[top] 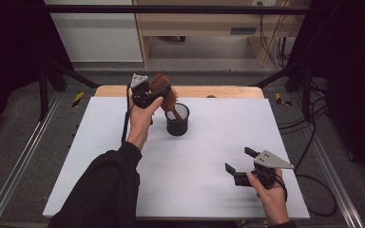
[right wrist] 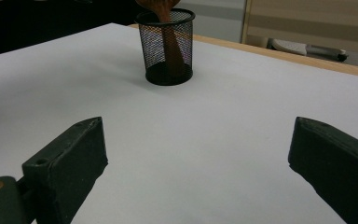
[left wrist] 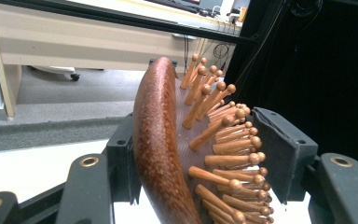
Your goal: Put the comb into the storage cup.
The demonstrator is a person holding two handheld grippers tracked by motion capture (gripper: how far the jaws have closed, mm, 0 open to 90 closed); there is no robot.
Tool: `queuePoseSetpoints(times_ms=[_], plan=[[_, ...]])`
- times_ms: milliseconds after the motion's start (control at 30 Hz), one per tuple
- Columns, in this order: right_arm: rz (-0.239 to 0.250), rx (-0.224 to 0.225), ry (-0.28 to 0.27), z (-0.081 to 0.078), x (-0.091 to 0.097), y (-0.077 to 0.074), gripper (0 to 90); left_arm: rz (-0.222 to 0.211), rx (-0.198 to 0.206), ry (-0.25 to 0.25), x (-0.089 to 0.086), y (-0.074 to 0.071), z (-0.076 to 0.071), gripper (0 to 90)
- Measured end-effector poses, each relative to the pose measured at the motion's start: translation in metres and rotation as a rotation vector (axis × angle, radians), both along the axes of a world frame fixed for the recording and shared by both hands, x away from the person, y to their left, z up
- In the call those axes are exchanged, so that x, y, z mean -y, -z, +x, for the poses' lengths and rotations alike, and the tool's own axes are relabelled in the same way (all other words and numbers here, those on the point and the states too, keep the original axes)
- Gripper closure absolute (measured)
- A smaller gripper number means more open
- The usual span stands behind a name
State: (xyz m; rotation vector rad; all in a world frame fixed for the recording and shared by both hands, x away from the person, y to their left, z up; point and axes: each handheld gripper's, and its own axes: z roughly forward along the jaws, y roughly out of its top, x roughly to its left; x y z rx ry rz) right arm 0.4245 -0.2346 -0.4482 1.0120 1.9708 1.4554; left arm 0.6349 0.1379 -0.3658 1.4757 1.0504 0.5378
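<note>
The white worktop (top: pixel 123 190) carries one container, a black mesh cup (top: pixel 177 120) standing upright at the far middle, just in front of the wooden far edge. Inside it stands a wooden hairbrush (top: pixel 164 92), handle down in the cup and the bristled head sticking up and leaning to the left above the rim. The brush's long axis runs steeply, from the cup's floor up and leftward.

The left claw (top: pixel 158 90) is up at that head, reaching in from the left, and the left hand (top: pixel 140 121) below it is by far the nearer one. In the left gripper view the head (left wrist: pixel 161 149) sits between the two black jaws, smooth back against one pad, the knobbed pins toward the other pad with a little gap showing there. The jaws stand roughly half open, so the grip looks loosened or not yet firm; I judge the brush rests mostly on the cup.

The right claw (top: pixel 240 165) lies well apart at the near right, low over the worktop, jaws spread wide and empty, pointing toward the cup.
</note>
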Motion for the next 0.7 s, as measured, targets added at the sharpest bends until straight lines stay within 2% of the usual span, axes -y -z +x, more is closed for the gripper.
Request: queuePoseSetpoints(times_ms=[700], plan=[[-0.005, -0.001, -0.005, 0.0001, -0.0009, 0.0005, 4.4, -0.003, -0.011, -0.008, -0.0053, 0.0056, 0.0025, 36.0]])
